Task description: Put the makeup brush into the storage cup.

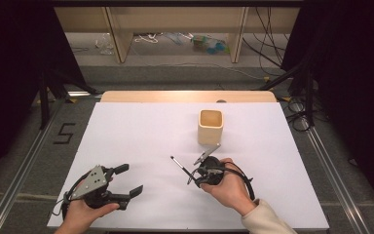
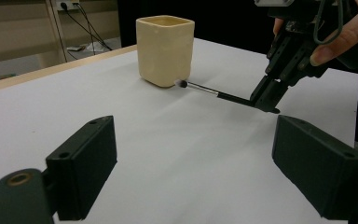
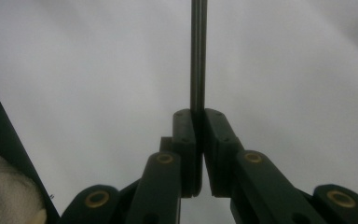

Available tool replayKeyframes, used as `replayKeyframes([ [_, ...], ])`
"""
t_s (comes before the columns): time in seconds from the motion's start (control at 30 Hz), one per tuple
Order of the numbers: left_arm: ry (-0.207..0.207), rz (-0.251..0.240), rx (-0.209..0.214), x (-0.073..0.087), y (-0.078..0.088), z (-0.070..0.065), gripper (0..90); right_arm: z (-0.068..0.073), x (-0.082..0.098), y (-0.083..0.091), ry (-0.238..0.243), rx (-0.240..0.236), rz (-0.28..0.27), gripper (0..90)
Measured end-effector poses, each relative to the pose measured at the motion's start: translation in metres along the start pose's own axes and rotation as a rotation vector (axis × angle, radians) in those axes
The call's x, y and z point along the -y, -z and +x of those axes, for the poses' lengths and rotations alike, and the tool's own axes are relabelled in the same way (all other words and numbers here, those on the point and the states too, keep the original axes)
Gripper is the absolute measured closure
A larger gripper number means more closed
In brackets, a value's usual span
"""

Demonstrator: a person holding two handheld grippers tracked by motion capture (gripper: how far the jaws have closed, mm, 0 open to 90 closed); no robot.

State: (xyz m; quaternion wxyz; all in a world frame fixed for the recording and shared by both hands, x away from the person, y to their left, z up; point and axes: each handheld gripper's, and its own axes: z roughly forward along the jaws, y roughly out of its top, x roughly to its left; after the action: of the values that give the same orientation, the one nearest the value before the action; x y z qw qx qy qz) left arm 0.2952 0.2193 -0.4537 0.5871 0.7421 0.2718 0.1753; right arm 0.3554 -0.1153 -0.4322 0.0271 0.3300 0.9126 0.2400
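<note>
High view: a white desk seen from above, with a person's forearms coming in from the near edge, each hand holding a black two-jaw gripper. A cream, square-sided cup stands upright right of the desk's centre, toward the far edge, and looks empty from here.

The right gripper sits near the middle of the desk, closer to the near edge, its jaws clenched on the dark handle end of a thin brush. The brush points away to the far left, its small pale tip raised slightly off the white surface. In the right gripper view the jaws press flat together with the slim shaft pinched between them and running straight out ahead.

The left gripper rests by the near left corner, released, jaws spread wide and holding nothing. In the left gripper view its two black jaws frame the scene, the cup beyond, and the brush tip just in front of the cup's lower corner; whether they touch I cannot tell.

As a judgement: the brush is very light, stiff and narrow, with a smooth shaft that could swivel or slip in the flat pads, so a hold nearer mid-shaft would steady it better. The soft bristle tip is best left untouched. The cup looks ceramic, heavier and breakable, and could tip if nudged.
</note>
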Motion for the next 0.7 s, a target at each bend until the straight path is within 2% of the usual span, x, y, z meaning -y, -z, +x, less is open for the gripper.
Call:
replayKeyframes([
  [0.1, 0.003, 0.0, -0.001, 0.0, 0.0, 0.0, 13.5, -0.001, 0.002, 0.002, -0.006, -0.013, -0.041, 84.2],
  [0.17, 0.024, 0.001, -0.006, 0.001, 0.0, -0.002, 13.5, -0.002, 0.003, 0.003, -0.006, -0.011, -0.054, 84.2],
  [0.37, 0.024, -0.004, -0.001, 0.001, -0.001, -0.001, 13.6, -0.005, 0.007, 0.004, 0.004, -0.008, -0.076, 84.2],
  [0.4, 0.001, 0.001, -0.001, 0.0, 0.0, 0.0, 13.6, -0.005, 0.007, 0.005, 0.002, -0.008, -0.081, 84.2],
  [0.47, 0.002, -0.002, 0.003, 0.0, -0.001, 0.0, 13.7, -0.005, 0.008, 0.005, 0.014, -0.008, -0.089, 84.2],
  [0.63, 0.003, -0.003, 0.003, 0.0, -0.001, 0.0, 13.7, -0.007, 0.01, 0.006, 0.042, -0.009, -0.135, 84.2],
  [0.7, 0.002, -0.003, 0.004, 0.0, -0.001, 0.0, 13.7, -0.007, 0.011, 0.005, 0.039, -0.01, -0.149, 84.2],
])
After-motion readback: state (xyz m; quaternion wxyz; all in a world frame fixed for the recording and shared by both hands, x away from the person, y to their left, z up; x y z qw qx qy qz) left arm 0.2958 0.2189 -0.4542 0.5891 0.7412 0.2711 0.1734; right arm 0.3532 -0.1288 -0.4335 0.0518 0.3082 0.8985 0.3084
